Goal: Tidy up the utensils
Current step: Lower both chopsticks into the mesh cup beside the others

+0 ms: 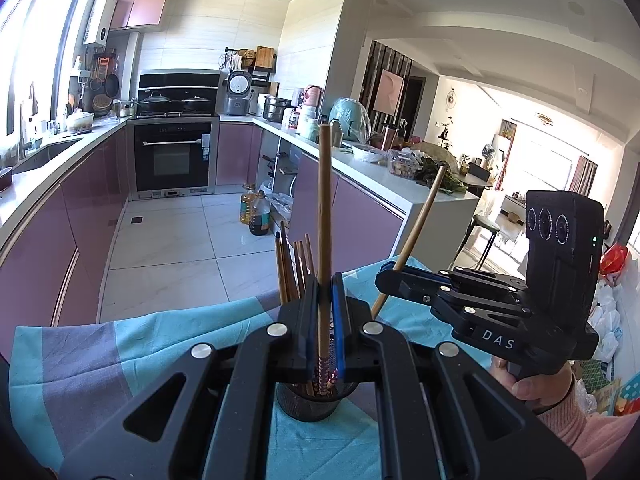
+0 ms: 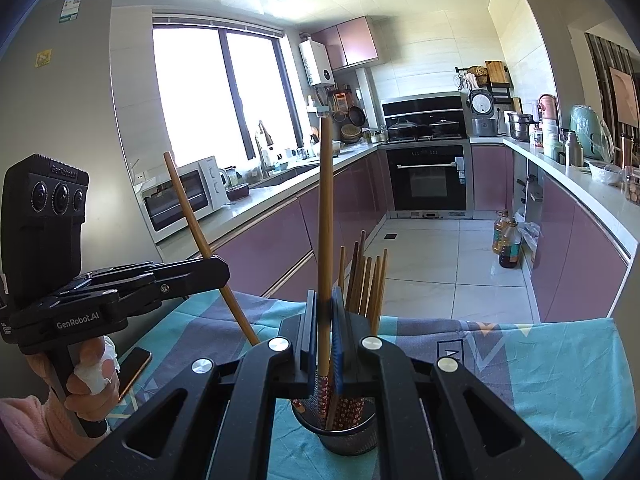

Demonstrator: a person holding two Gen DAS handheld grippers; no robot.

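Holding one long brown wooden chopstick apiece, both claws hover over the dark mesh cylindrical utensil holder (image 1: 316, 402) that stands on the teal-and-grey patterned cloth (image 1: 80, 356) covering the counter. The left claw (image 1: 325, 320) is pinched narrow on a chopstick (image 1: 324, 208) that stands nearly upright, its patterned lower end already down inside the holder's mouth. The right claw (image 2: 325, 332) is likewise clamped tight on its own chopstick (image 2: 326, 208), also close to upright, its floral-patterned tip dipping into the holder (image 2: 346, 436). A bundle of other brown chopsticks (image 2: 366, 280) already stands in the holder behind the claws. A dark smartphone (image 2: 134, 372) lies on the cloth just beside the person's left hand (image 2: 90, 384).

The step in hand looks like dropping the held pair into the holder with the rest. The next move probably calls for lowering each stick a little further so its tip is well below the rim, then easing each claw apart so the sticks slide down without catching the mesh or knocking the light holder over
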